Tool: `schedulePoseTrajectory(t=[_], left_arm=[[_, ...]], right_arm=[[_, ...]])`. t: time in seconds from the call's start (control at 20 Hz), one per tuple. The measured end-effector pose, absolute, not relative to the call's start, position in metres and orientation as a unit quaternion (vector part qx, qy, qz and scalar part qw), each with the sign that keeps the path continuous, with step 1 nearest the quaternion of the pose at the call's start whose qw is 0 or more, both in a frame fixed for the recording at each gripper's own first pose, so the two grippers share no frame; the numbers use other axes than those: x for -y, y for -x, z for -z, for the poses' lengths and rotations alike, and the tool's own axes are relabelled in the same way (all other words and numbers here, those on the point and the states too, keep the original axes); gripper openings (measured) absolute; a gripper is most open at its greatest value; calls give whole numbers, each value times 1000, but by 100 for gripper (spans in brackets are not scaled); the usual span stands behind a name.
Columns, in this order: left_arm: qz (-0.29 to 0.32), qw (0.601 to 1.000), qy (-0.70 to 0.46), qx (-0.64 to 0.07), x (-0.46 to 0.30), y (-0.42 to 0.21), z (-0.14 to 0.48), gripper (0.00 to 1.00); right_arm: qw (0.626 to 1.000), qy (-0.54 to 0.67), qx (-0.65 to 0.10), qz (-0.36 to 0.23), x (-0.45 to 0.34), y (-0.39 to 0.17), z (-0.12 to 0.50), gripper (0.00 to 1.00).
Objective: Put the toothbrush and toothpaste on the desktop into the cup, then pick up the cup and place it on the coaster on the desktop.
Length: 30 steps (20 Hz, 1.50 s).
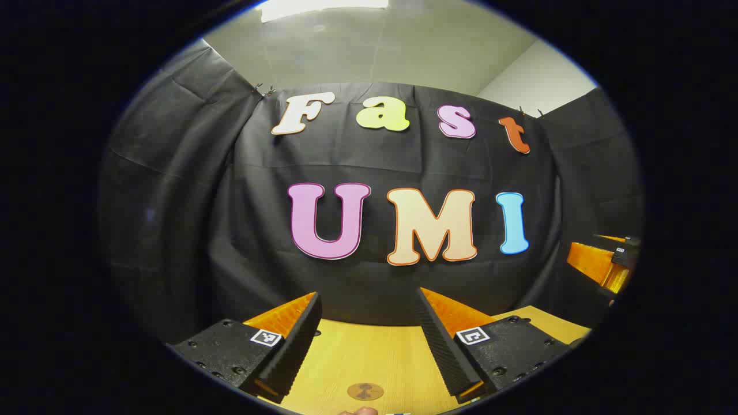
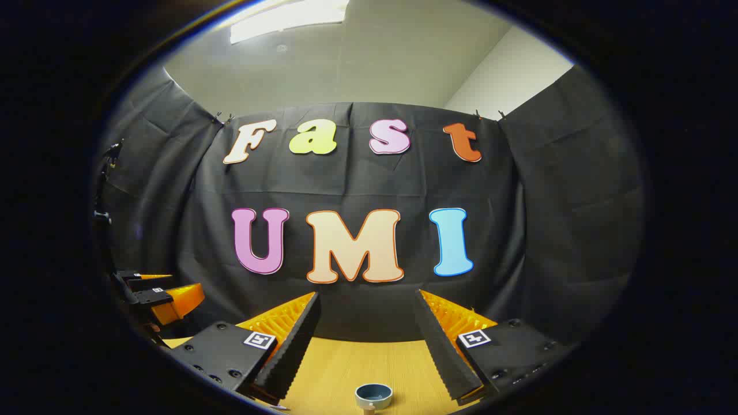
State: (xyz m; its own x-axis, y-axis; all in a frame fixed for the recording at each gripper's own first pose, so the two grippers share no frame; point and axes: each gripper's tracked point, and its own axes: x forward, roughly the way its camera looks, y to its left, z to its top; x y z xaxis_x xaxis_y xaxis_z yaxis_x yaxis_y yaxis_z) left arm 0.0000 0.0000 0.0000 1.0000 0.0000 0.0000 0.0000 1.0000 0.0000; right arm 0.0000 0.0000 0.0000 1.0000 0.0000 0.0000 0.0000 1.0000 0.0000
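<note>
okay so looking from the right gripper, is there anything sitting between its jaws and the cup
Nothing visible does. The right gripper has its jaws open, and the cup sits on bare desktop just ahead, between them.

No readable text or numbers, square black-and-white coded markers on the left tongs (image 1: 369, 340) and right tongs (image 2: 366, 343)

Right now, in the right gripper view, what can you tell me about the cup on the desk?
The cup is a small round vessel, grey-blue outside with a darker inside, standing upright with its mouth open upward on the wooden desktop. It looks empty as far as its inside shows. It sits low in the view, ahead of the right gripper, whose fingers are spread wide. Nothing touches it.
</note>
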Motion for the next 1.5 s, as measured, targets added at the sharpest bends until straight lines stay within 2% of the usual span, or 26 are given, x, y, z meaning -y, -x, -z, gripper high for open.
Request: schedulePoseTrajectory(t=[0.4,0.6,0.65,1.05,1.25,1.3,1.4,1.5], left_arm=[[6,1000,6,9,4,4,-5,94],[9,1000,11,16,5,7,-12,94],[14,1000,10,14,9,6,-12,94],[36,999,0,37,25,1,-22,93],[29,999,2,34,15,2,-18,93],[25,999,1,33,9,2,-15,94],[15,999,0,28,2,0,-12,94],[6,1000,-1,26,-7,1,-8,94]], right_arm=[[1000,6,11,4,4,10,-14,100],[1000,3,8,8,1,13,-15,96],[1000,5,9,10,1,13,-16,99],[1000,14,14,11,-5,19,-12,100],[999,7,-24,-28,-26,13,15,99],[999,8,-36,-30,-27,11,24,96],[998,16,-55,-27,-24,9,41,100],[996,31,-85,-19,-20,8,68,99]])
